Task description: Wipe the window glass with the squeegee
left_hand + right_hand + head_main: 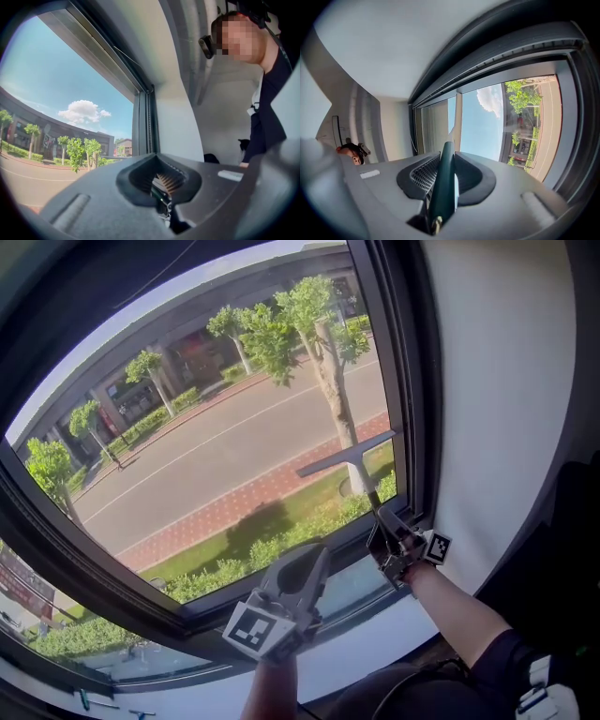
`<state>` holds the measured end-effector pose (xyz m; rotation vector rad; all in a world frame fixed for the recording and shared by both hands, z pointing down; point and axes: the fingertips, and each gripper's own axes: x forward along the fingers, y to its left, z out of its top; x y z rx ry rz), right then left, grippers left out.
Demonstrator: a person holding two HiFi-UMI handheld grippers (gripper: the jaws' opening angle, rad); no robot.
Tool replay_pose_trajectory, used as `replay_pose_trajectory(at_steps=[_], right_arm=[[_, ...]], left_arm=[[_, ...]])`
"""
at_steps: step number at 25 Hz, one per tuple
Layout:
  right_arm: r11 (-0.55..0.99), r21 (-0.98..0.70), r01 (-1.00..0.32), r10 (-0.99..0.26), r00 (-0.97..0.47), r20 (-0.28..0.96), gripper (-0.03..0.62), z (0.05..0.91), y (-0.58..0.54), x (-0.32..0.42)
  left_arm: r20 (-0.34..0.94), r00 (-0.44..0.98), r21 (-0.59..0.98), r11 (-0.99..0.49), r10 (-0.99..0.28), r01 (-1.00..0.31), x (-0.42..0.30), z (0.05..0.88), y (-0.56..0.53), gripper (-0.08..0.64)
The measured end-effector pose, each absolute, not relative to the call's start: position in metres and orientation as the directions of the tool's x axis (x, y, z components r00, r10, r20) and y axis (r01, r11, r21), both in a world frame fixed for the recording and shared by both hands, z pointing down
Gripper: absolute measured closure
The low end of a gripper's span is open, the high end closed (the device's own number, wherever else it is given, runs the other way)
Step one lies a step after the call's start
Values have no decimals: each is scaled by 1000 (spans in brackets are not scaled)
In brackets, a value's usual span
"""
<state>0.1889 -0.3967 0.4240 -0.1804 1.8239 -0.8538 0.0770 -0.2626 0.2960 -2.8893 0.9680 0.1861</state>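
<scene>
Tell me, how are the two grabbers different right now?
The right gripper is clamped on the squeegee's green handle, but the left gripper is shut with nothing between its jaws. The right gripper points its squeegee up at the window glass, near the right side of the frame; the left gripper sits lower and further left in the head view. Both are dark grey, and both have their jaws closed.

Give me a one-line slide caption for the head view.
The right gripper holds the squeegee up to the lower right of the window glass; the left gripper, shut and empty, hangs below.
</scene>
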Motion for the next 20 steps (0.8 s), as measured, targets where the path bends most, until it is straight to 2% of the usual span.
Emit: replay_pose_trajectory(at_steps=[20], right_arm=[[645,-721,253,-579,-455,-677,494,505,-386,192]], left_arm=[[-115,795,-27,-798,-595,-602,72,306,-270,558]])
